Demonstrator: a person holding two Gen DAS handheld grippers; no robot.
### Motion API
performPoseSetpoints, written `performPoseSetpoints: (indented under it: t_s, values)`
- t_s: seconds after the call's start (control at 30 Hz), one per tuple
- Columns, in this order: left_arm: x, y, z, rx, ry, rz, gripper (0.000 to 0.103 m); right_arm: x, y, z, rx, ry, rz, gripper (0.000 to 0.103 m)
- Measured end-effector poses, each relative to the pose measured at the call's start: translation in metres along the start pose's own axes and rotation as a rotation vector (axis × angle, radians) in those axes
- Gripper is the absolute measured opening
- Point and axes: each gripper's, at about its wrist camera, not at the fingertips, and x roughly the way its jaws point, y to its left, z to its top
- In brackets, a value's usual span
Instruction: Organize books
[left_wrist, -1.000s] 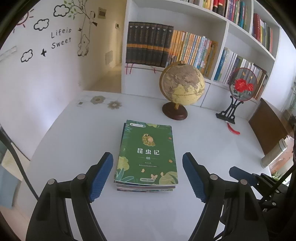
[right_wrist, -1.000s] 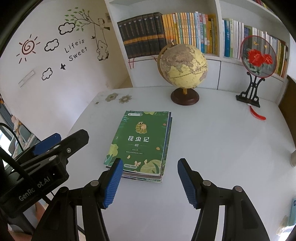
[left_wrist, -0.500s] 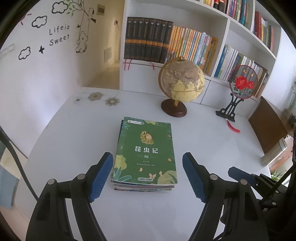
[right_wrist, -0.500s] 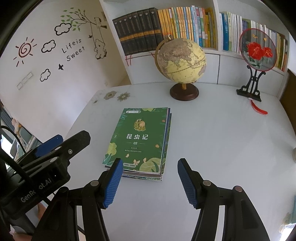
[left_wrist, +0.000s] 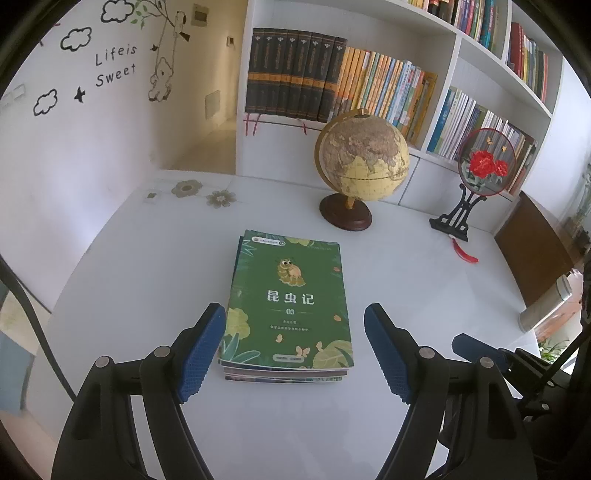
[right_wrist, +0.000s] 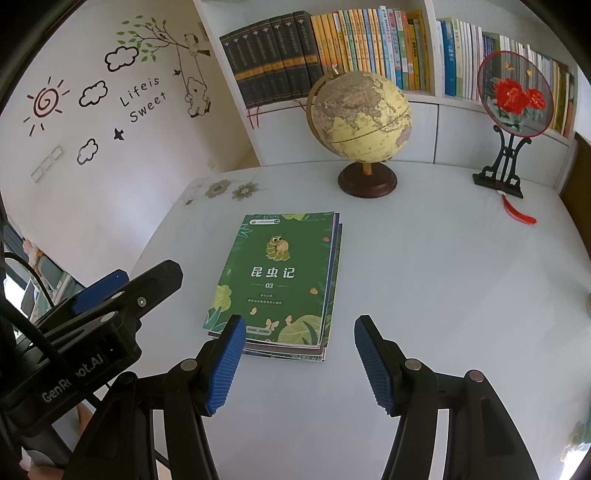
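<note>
Left claw (left_wrist: 294, 349) is hanging spread wide in the lower middle of its frame, nothing pinched, with the near edge of the stack of books (left_wrist: 290, 306) sitting between its blue pads on the white surface (left_wrist: 155, 280). Over in the right wrist view, the right claw (right_wrist: 299, 360) is also gaping empty at lower centre, the stack (right_wrist: 275, 280) lying just above and left of it, and a globe (right_wrist: 360, 114) is standing further back, upper centre.

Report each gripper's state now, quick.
Left gripper: jaws open, holding nothing; the book stack lies on the table between and beyond them.
Right gripper: jaws open, holding nothing.
</note>
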Motion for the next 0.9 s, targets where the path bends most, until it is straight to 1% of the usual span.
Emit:
performPoseSetpoints:
  t_s: [0.1, 0.9]
  values:
    - [0.0000, -0.0001, -0.0003, 0.004, 0.000, 0.004, 0.076, 0.0021, -0.0009, -0.0003, 0.011, 0.009, 0.012, 0.059]
    - [-0.0002, 0.0015, -0.0020, 0.021, -0.004, 0.025, 0.076, 0.0068, 0.0011, -0.0055, 0.017, 0.021, 0.003, 0.059]
